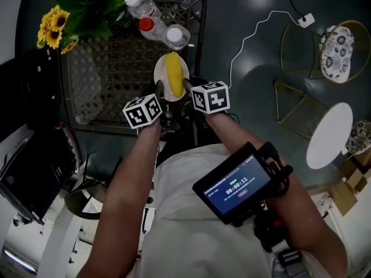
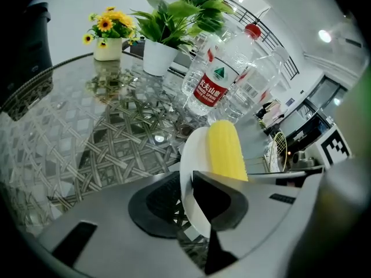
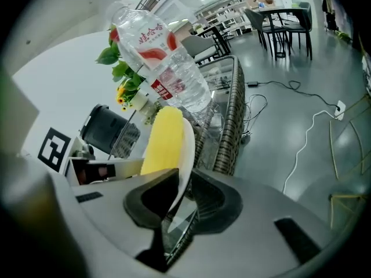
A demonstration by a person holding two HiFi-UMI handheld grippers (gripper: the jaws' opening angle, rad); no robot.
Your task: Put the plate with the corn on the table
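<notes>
A small white plate [image 1: 160, 73] carrying a yellow corn cob [image 1: 173, 74] sits at the near right corner of the glass-topped woven table [image 1: 104, 74]. My left gripper [image 1: 159, 89] is shut on the plate's left rim and my right gripper [image 1: 186, 86] on its right rim. In the left gripper view the plate [image 2: 190, 155] edge is pinched in my left gripper [image 2: 188, 193], with the corn [image 2: 226, 152] above. In the right gripper view the plate [image 3: 187, 149] and corn [image 3: 161, 141] stand above my right gripper [image 3: 175, 196]. Whether the plate rests on the glass I cannot tell.
Three water bottles [image 1: 165, 30] stand just beyond the plate, with a green plant [image 1: 93, 7] and sunflowers [image 1: 53, 29] at the table's far left. Right of the table are a white cable [image 1: 255, 33], wire-frame stools [image 1: 301, 106] and a round white table [image 1: 329, 135]. A dark bin [image 1: 40, 161] is at near left.
</notes>
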